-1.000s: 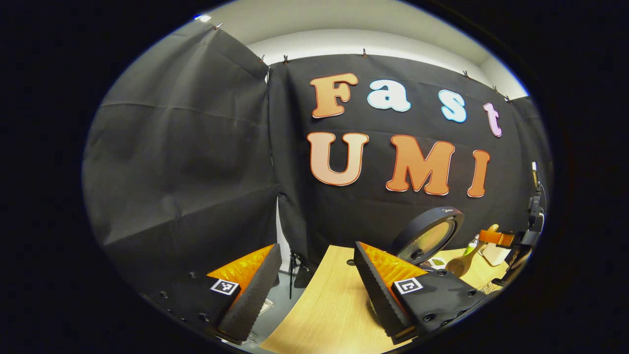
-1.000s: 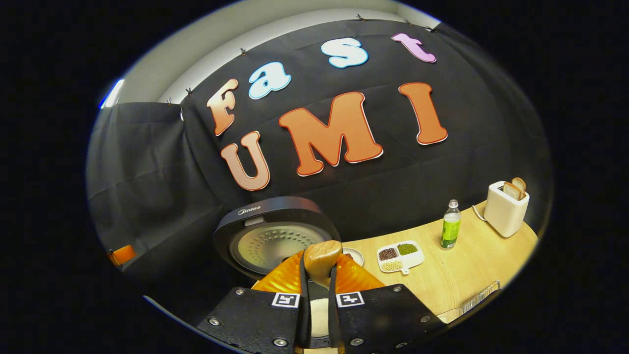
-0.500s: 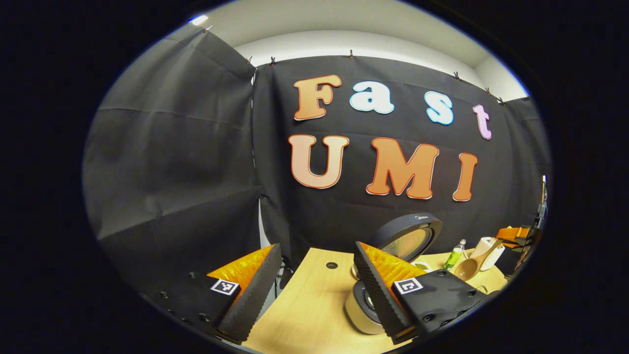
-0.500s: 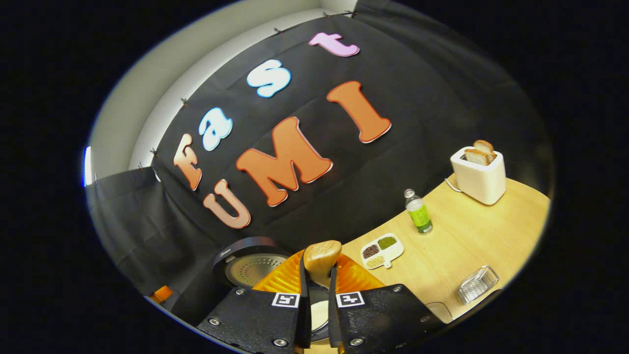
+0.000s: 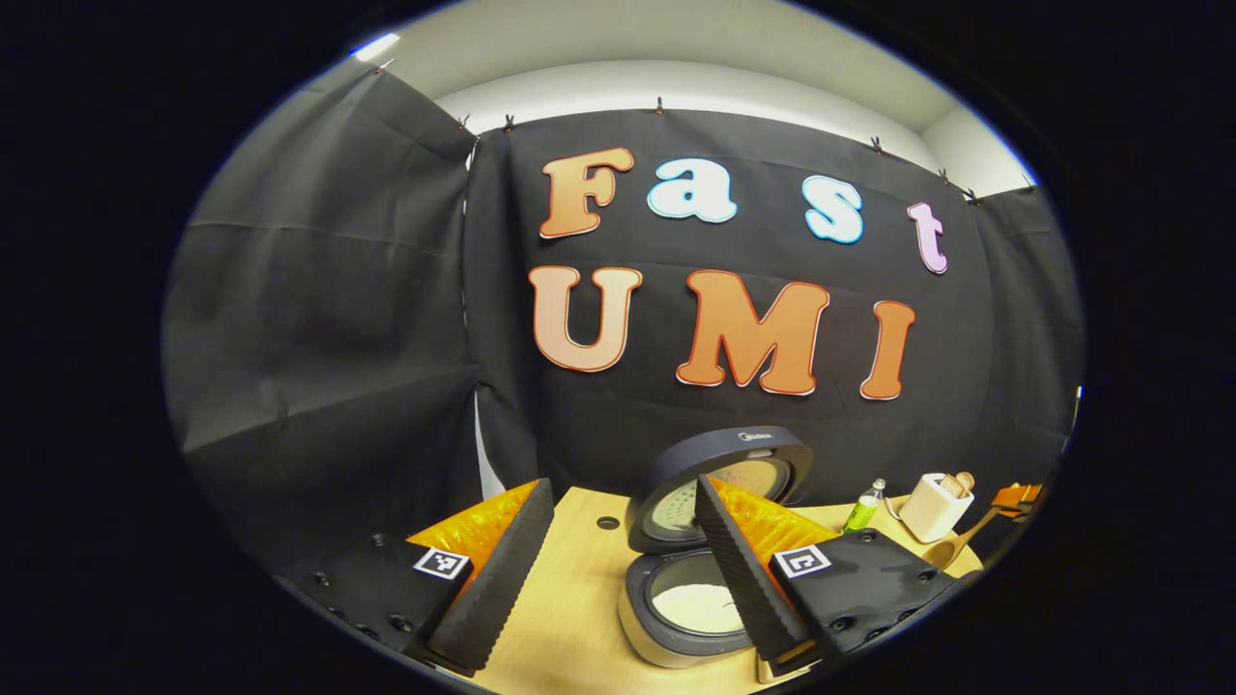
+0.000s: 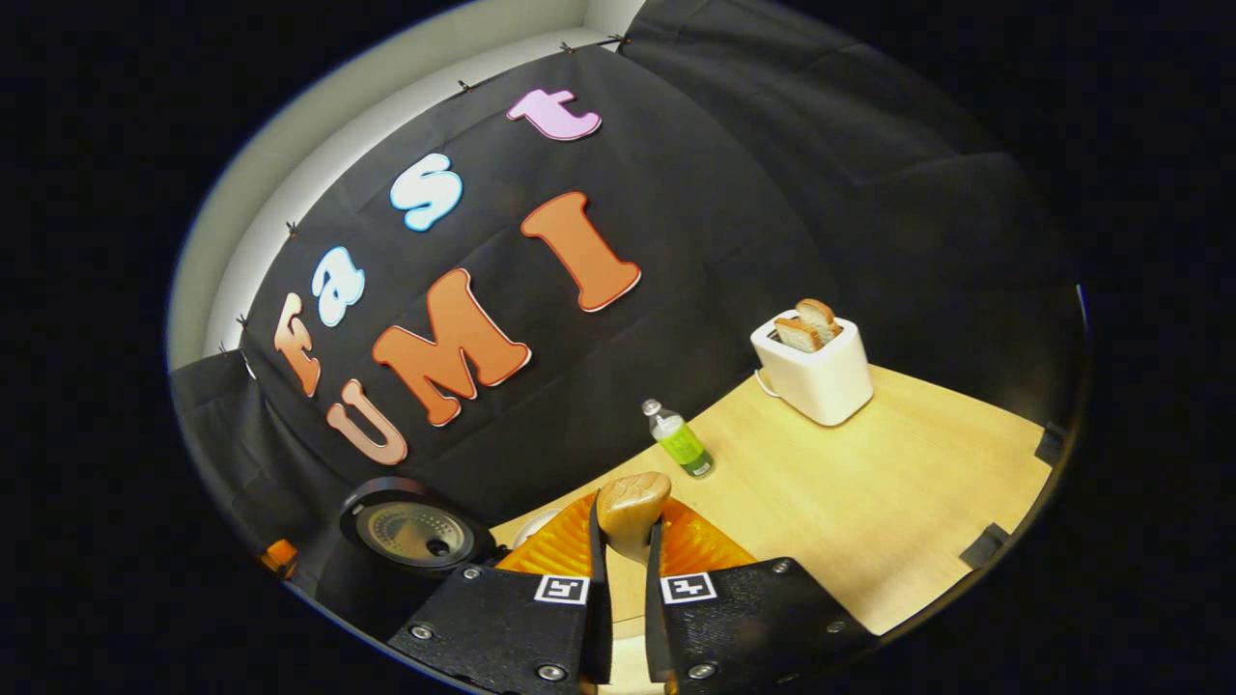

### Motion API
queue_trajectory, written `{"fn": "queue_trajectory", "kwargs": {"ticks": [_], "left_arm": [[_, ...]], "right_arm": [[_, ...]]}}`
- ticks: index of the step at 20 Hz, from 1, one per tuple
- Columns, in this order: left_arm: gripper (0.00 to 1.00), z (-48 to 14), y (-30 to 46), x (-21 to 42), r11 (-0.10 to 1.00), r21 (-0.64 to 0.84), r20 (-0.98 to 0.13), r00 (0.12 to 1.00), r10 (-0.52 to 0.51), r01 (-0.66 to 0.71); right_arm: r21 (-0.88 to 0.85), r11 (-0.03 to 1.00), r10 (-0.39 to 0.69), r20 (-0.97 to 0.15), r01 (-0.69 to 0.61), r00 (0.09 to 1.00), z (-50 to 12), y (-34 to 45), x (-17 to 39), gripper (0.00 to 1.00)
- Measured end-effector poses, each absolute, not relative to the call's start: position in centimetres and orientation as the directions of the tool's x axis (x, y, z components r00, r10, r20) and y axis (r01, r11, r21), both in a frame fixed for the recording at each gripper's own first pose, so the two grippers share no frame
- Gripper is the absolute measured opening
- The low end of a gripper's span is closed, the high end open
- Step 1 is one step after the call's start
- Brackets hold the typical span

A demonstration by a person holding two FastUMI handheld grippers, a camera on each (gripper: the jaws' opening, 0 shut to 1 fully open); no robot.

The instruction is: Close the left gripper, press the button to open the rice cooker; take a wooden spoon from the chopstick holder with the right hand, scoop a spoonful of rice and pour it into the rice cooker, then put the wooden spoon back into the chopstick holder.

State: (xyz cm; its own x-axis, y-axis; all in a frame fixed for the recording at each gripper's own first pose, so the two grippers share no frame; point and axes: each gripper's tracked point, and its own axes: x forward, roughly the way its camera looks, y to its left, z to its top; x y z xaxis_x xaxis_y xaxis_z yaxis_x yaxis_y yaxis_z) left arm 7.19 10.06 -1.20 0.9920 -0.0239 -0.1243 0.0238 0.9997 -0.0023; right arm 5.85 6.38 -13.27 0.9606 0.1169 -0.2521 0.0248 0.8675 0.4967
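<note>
The rice cooker [image 5: 676, 632] stands open on the wooden table, lid [image 5: 719, 473] upright and white rice [image 5: 690, 606] in its pot. My left gripper [image 5: 618, 579] is open and holds nothing; its right finger [image 5: 739, 569] crosses in front of the cooker. My right gripper [image 6: 623, 579] is shut on the wooden spoon [image 6: 632, 507], whose rounded end pokes up between the fingers. In the left gripper view the wooden spoon [image 5: 951, 548] hangs at the far right, bowl lowest, under the right gripper [image 5: 1019, 495]. The cooker lid [image 6: 415, 531] sits low at the left in the right gripper view.
A white toaster [image 6: 816, 372] with bread and a green bottle [image 6: 681, 444] stand at the back of the table [image 6: 869, 502]. A white dish edge [image 6: 536, 526] shows beside my right fingers. The table has a small hole [image 5: 607, 522] near the cooker.
My right gripper has swung right with the spoon, so the cooker slid to the left edge of its view. The left gripper view now shows the cooker's pot and rice at its centre.
</note>
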Motion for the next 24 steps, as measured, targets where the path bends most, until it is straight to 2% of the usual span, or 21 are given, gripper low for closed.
{"fn": "queue_trajectory", "kwargs": {"ticks": [5,17,22,23,24], "left_arm": [[0.99,-1.5,7.0,6.9,0.999,-0.034,-0.134,0.99,-0.032,0.028],[0.96,-2.2,7.1,4.5,0.997,0.033,-0.161,0.984,0.072,-0.068],[1.0,-2.0,6.9,4.2,0.996,0.038,-0.158,0.983,0.089,-0.084],[1.0,-1.9,6.8,4.2,0.996,0.038,-0.156,0.984,0.088,-0.083],[1.0,-1.9,6.6,4.1,0.996,0.038,-0.155,0.984,0.086,-0.081]], "right_arm": [[0.476,0.878,0.11,-0.318,0.058,0.942,-18.0,3.8,6.4,0.13],[0.434,0.901,0.185,-0.425,0.02,0.886,-26.0,4.7,7.5,0.14],[0.425,0.902,0.143,-0.449,0.07,0.882,-25.8,3.5,7.7,0.24],[0.401,0.912,0.121,-0.452,0.081,0.884,-26.0,3.2,8.0,0.34],[0.374,0.923,0.096,-0.454,0.092,0.886,-25.6,2.5,7.9,0.36]]}}
